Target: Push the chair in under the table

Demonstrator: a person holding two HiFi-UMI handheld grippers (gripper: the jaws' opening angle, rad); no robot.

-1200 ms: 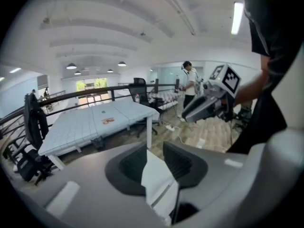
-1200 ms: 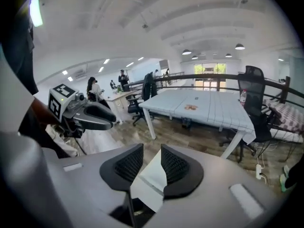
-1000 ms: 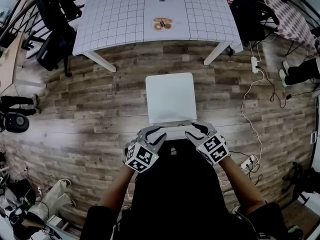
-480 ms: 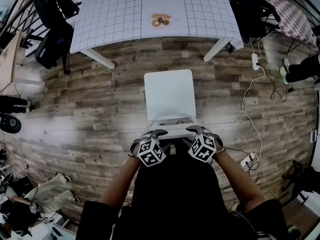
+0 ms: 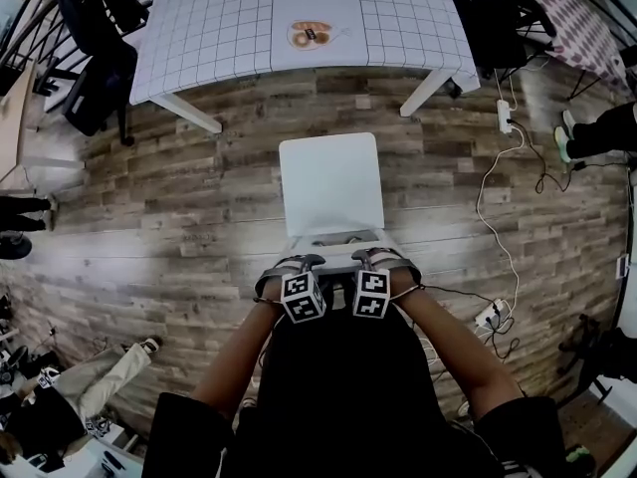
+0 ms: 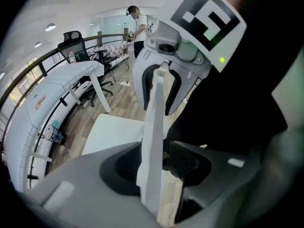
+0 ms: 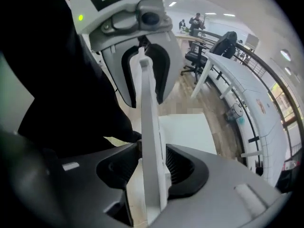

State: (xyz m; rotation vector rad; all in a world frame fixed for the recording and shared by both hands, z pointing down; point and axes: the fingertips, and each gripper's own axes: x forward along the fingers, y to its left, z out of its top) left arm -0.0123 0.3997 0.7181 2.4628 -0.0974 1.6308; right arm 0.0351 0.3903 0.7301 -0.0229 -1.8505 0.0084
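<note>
Left tongs point(image 6: 156, 165) just opened wide, right tongs point(image 7: 152, 167) parted, both pointed down astride the backrest point(image 6: 154, 118) of the white chair point(image 5: 331, 182), rail between the pads, no clamp evident. Probably light, stiff, smooth-faced (liable to skid or swivel on the wood floor point(image 5: 179, 197)); best held at that rail, pushed evenly. Seat well apart from the tabletop point(image 5: 229, 28) ahead.

Open-plan office: swivel chairs point(image 6: 72, 39)

Black short-sleeved top point(image 5: 328, 386), grey left gripper point(image 5: 297, 263) and right gripper point(image 5: 370, 257), ribbed black pads point(image 7: 183, 167), black-and-white marker cubes point(image 5: 303, 298)
</note>
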